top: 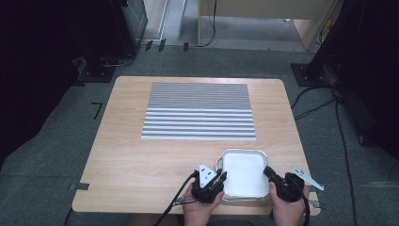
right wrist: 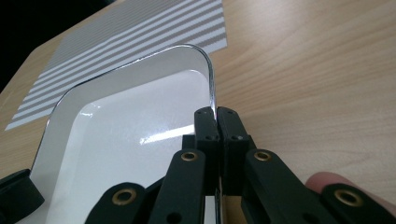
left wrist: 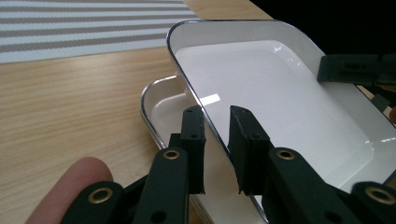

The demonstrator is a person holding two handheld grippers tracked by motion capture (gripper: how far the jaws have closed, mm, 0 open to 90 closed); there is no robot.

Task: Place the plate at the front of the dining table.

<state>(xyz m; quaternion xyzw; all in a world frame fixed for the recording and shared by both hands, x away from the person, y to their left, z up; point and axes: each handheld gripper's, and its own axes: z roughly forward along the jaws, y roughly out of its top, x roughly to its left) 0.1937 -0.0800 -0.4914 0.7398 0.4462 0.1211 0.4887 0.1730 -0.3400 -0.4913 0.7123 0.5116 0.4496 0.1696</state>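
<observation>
Right claw (right wrist: 217, 122) pinches the white tray's (right wrist: 121, 135) rim tight; left claw (left wrist: 217, 140) straddles the opposite rim, jaws apart.

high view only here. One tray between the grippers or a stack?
Observer: A stack. The left gripper view shows a lower white tray under the upper white tray, whose near edge is raised off it.
Operator: Right side clamped?
Observer: Yes. In the right gripper view the right gripper has its fingers shut on the upper tray's rim.
Operator: And the left?
Observer: Not clamped. The left gripper has its fingers either side of that rim, with a gap between them.
</observation>
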